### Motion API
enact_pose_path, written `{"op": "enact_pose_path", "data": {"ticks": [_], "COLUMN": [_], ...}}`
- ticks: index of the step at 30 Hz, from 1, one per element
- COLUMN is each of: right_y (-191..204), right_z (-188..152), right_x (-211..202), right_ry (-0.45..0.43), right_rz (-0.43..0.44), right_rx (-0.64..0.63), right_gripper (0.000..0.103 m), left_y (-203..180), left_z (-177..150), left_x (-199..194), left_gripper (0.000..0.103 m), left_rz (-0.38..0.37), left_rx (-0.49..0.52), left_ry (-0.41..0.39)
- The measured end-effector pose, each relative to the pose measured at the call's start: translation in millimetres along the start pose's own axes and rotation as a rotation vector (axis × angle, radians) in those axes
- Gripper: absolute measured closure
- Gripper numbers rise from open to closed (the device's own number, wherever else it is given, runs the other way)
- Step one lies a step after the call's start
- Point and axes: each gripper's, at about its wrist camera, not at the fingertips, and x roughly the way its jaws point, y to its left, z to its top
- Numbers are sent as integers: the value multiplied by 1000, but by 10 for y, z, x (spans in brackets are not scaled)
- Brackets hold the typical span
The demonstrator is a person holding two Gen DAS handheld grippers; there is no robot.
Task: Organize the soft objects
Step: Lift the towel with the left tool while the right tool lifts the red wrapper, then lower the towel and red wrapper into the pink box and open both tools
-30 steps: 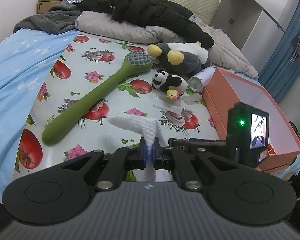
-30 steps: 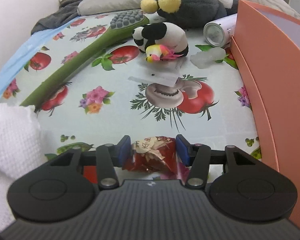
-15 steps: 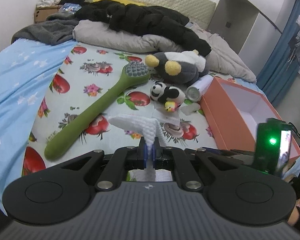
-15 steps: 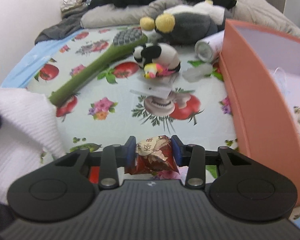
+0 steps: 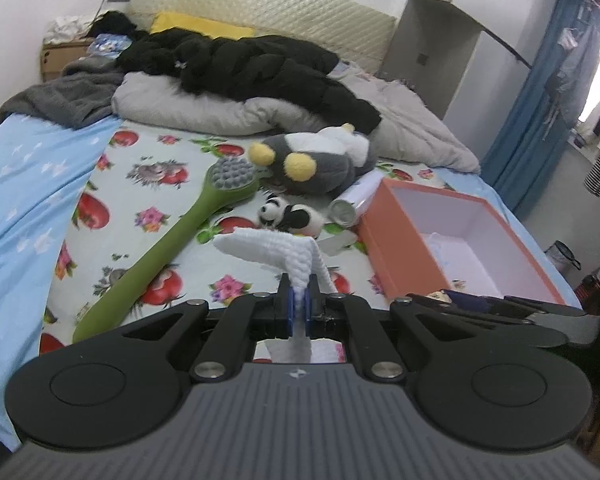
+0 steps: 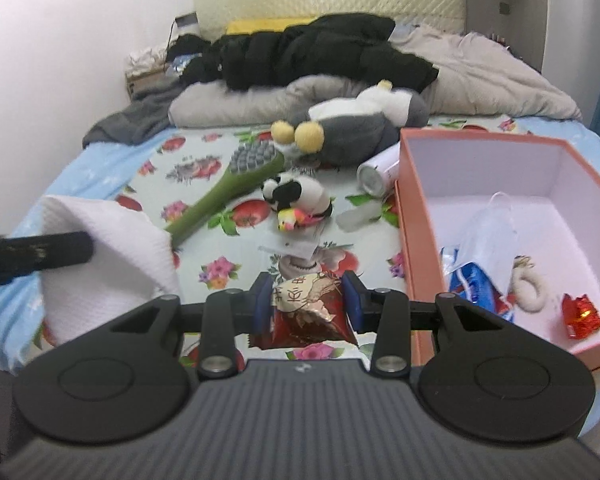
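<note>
Between the blue pads of the left gripper (image 5: 298, 310) a fold of white knit cloth (image 5: 276, 248) is pinched tight, the jaws all but together on it. The cloth bunches at the pads and flares out ahead and to the left above the fruit-print sheet (image 5: 156, 184). It looks light and limp — it should drape and swing, so the grip near a folded edge suits it, though a loose tail could drag over whatever it passes.

The right gripper (image 6: 307, 307) has its pads clamped on either side of a red foil snack packet (image 6: 308, 312), which puffs out between them. It looks crinkly, slick and air-filled, so a hold across the belly could squash it or let it slide; a hold nearer the sealed edge would likely be surer.

Both grippers point forward and downward over the bed. The right one is just beside the near left corner of the orange box (image 6: 404, 240), with the packet left of the box wall and not yet over the opening. The left one, with its cloth, sits further left of the box. Inside the box lie a plastic bag (image 6: 484, 248), a small white loop (image 6: 526, 284) and a red foil piece (image 6: 582, 316). Left of the box on the sheet rest a panda plush (image 6: 296, 194), a green long-handled brush (image 6: 228, 188), a white can (image 6: 376, 174) and a grey plush (image 6: 356, 128).
</note>
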Motion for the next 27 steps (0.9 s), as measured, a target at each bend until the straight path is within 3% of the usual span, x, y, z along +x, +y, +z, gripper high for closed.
{"op": "enact_pose_path", "data": {"ticks": [13, 27], "right_y": [-233, -913], "right_z": [124, 16], "right_x": [-678, -1034], "right_ry": [-104, -149], "right_rz": [-26, -159], "right_rx": [30, 141], "right_gripper": [62, 62], "left_y": [-464, -1270], "left_z": [157, 258], "left_x": [-76, 273], "left_gripper": [97, 97], "left_rz": [-104, -268], "left_rx": [61, 145], "left_ry": [-5, 49]}}
